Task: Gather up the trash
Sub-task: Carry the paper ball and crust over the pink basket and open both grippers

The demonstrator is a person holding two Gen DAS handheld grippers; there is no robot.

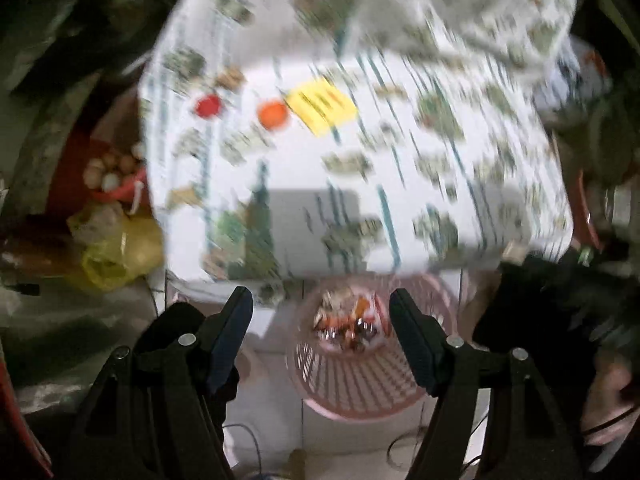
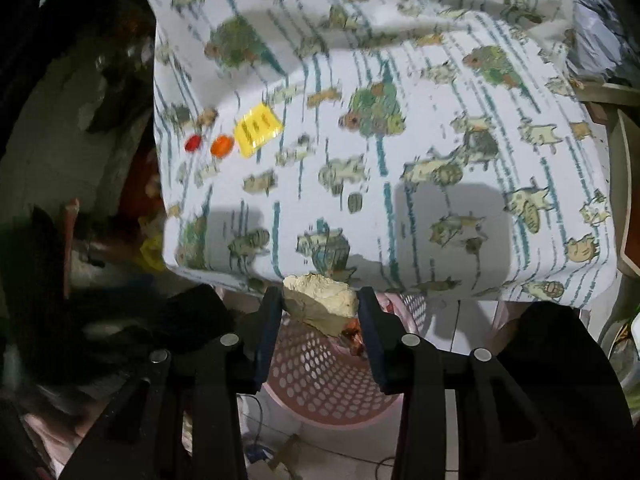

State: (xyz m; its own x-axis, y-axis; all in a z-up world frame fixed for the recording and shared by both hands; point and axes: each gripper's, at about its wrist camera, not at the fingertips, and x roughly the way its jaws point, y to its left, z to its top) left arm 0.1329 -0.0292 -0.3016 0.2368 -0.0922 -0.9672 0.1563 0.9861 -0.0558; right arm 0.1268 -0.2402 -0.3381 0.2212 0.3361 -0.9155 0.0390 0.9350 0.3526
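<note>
Right gripper (image 2: 320,308): closed on a crumpled wad of pale yellowish paper (image 2: 322,304), pinched from both sides between its dark fingers (image 2: 270,328).
Paper wad: hangs at the near edge of the table, over the mouth of the pink basket (image 2: 320,396) below.
Left gripper (image 1: 320,328): fingers (image 1: 230,332) spread wide, with nothing between them.
Pink basket: a perforated plastic waste basket standing on the pale floor just in front of the table's near edge; in the left wrist view (image 1: 356,384) it sits between the open fingers and below them.
Basket contents: a jumble of scraps (image 1: 348,324) in orange, white and dark tones, too blurred to name singly.
Tablecloth (image 2: 400,160): white with teal stripes and green-and-tan animal prints, draped over the table and bunched in a fold at the far side.
Yellow card (image 2: 258,131): lies flat on the cloth toward the far left, with dark marks on it.
Orange cap (image 2: 222,145): small round piece just left of the yellow card.
Red cap (image 2: 193,143): a similar round piece, just left of the orange one.
Yellow plastic bag (image 1: 116,252): on the floor left of the table.
Red bowl (image 1: 112,176): beyond the bag, holding round brownish and pale items.
Picture quality: the left wrist view is heavily motion-blurred; surroundings are dark.
</note>
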